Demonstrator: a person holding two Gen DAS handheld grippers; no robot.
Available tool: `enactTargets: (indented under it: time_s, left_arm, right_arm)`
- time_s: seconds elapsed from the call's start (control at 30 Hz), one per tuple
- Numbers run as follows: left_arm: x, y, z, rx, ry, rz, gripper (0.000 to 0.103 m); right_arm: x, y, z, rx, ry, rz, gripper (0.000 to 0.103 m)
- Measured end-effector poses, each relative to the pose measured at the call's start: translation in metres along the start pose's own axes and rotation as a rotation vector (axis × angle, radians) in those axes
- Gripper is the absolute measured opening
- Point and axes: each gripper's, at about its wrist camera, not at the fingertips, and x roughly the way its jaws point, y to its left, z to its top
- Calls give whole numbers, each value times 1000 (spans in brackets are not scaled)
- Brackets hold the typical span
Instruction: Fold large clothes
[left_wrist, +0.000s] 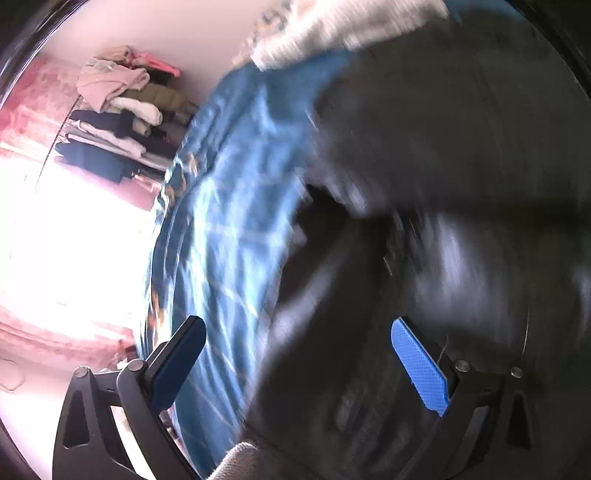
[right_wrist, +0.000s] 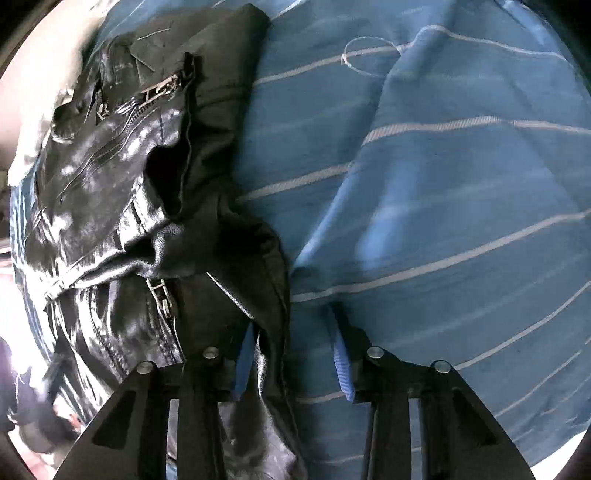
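A: Start at the right gripper (right_wrist: 295, 354). What are its jaws doing?

B: They stand partly apart, pointing steeply down. The edge of the black leather jacket (right_wrist: 122, 206) runs up between the two blue pads (right_wrist: 341, 365), close against the left one. I cannot tell whether the pads actually press on it, so I would not call it a grip.

A: And beyond the fingertips?

B: The jacket spreads up and to the left of that gripper, crumpled, with its zipper (right_wrist: 110, 147) running slantwise and a metal pull (right_wrist: 162, 291) just ahead of the left finger. To the right of the gripper and ahead of it lies the blue striped bedcover (right_wrist: 443, 184), wrinkled, with the jacket resting on it.

A: The left gripper (left_wrist: 295, 362)?

B: Jaws wide apart, nothing touching either pad. The view is heavily blurred. The same dark jacket (left_wrist: 443, 184) fills the space ahead and to the right of it, reaching down between the fingers; the bedcover (left_wrist: 229, 206) shows ahead on the left.

A: Further out?

B: Far ahead of the left finger, a stack of folded clothes (left_wrist: 122, 110) sits against a pale wall, beside a very bright glare. A pale knitted cloth (left_wrist: 332, 33) lies at the far end of the jacket.
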Motion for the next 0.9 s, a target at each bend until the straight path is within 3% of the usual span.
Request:
enactTargets:
  time_s: [0.1,0.17,0.2,0.33,0.43,0.63,0.8,0.9]
  left_arm:
    - [-2,-21,-12,-9,-37,132,103]
    - [-2,-32,-11,-1,-38,206,103]
    - [-2,-37,-9,11,-31,242,102]
    - [-10,-40,-6,5,-11,327,102]
    - [-40,-32,-15,-47,-6,248,103]
    - [-138,-52,-47,-39,-7,194,103]
    - [-216,-125,-84,89,-59,152,103]
    - [-240,-181,-106,207,-129,196,103]
  right_arm:
    - [-2,2,9,-64,34,11,44]
    - [-5,3,16,-95,46,20,61]
    - [-10,-1,16,-114,41,29,64]
    - [-27,-12,12,-179,14,34,78]
    - [-44,-30,1,-213,-13,-12,79]
    - [-77,-89,-7,-201,-41,-79,79]
    - [-94,-153,-12,-106,-35,-127,79]
    - [-99,-186,-11,-52,-37,-150,79]
